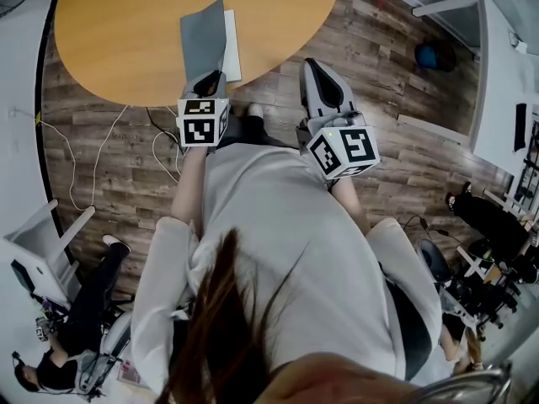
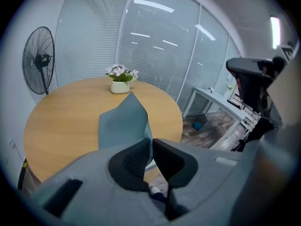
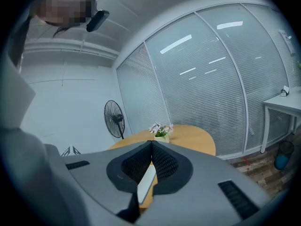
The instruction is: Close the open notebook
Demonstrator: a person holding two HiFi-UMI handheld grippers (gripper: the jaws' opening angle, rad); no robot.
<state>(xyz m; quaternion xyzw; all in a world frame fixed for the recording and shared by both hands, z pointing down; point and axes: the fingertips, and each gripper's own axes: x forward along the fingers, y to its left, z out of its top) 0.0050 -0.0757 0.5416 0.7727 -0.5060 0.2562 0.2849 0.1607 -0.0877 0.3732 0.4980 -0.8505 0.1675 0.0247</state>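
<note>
On the round wooden table (image 1: pixel 118 23) lies a notebook near the front edge. Its grey cover (image 1: pixel 202 34) stands raised and bent over the white page (image 1: pixel 232 50). My left gripper (image 1: pixel 209 79) is shut on the cover's near edge. In the left gripper view the grey-blue cover (image 2: pixel 123 121) rises from between the jaws of that gripper (image 2: pixel 150 144), which pinch it. My right gripper (image 1: pixel 317 67) hangs to the right over the floor beside the table, shut and empty. In the right gripper view the tips of this gripper (image 3: pixel 151 146) touch, and the white page (image 3: pixel 146 182) shows beyond them.
A small pot of flowers (image 2: pixel 120 84) stands at the table's far side. A standing fan (image 2: pixel 40 60) is at the back left by the glass wall. Cables (image 1: pixel 101 154) trail on the wood floor, and a seated person (image 1: pixel 80 326) is at the lower left.
</note>
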